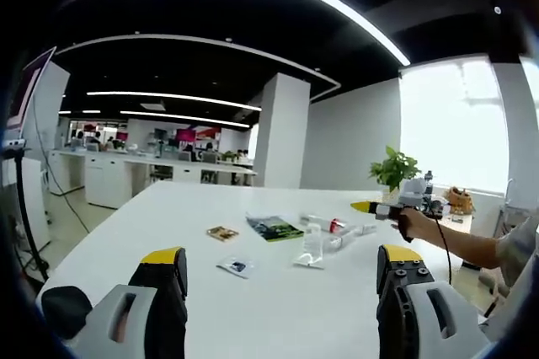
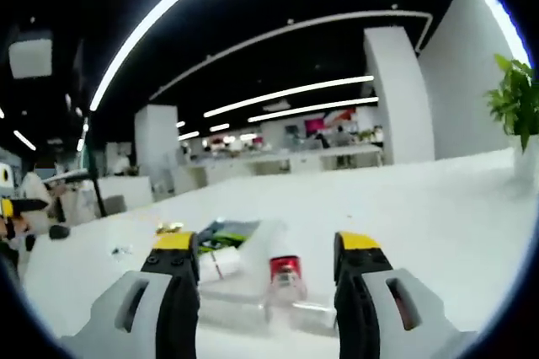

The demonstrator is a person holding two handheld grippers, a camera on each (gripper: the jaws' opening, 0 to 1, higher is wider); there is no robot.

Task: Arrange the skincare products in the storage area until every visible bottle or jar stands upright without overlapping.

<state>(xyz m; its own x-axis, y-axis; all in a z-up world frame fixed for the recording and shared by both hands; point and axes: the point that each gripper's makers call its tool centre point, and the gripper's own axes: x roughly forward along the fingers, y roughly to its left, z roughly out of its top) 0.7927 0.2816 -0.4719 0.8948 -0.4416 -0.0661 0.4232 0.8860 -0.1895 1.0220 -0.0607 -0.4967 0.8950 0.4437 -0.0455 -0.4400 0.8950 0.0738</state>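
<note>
My left gripper (image 1: 282, 270) has its jaws spread wide over bare white desk (image 1: 168, 216), nothing between them. Ahead of those jaws lies a small flat sachet (image 1: 235, 267), then a clear bottle (image 1: 312, 245) that I judge to be standing, just left of my right-hand jaw's line. Beyond it, a tube with a red cap (image 1: 324, 224) lies flat, with a dark green packet (image 1: 274, 227) and a little brown card (image 1: 222, 233) to the left of it.

My right gripper (image 2: 265, 262) is open too, held low and close to the products. Between its jaws sits a red-capped container (image 2: 285, 273), blurred — I cannot tell whether anything touches it yet. A white tube (image 2: 221, 263) lies beside my left-hand jaw, the green packet (image 2: 221, 233) behind it. Far right, past the jaws, a potted plant (image 2: 515, 106).

These look like light plastic pieces, smooth and likely slippery; the clear one may flex if squeezed hard. I would take each around the mid-body, below the cap, so it tips upright without sliding. The lying tubes are the work left — narrow bases, so they may topple when released.
</note>
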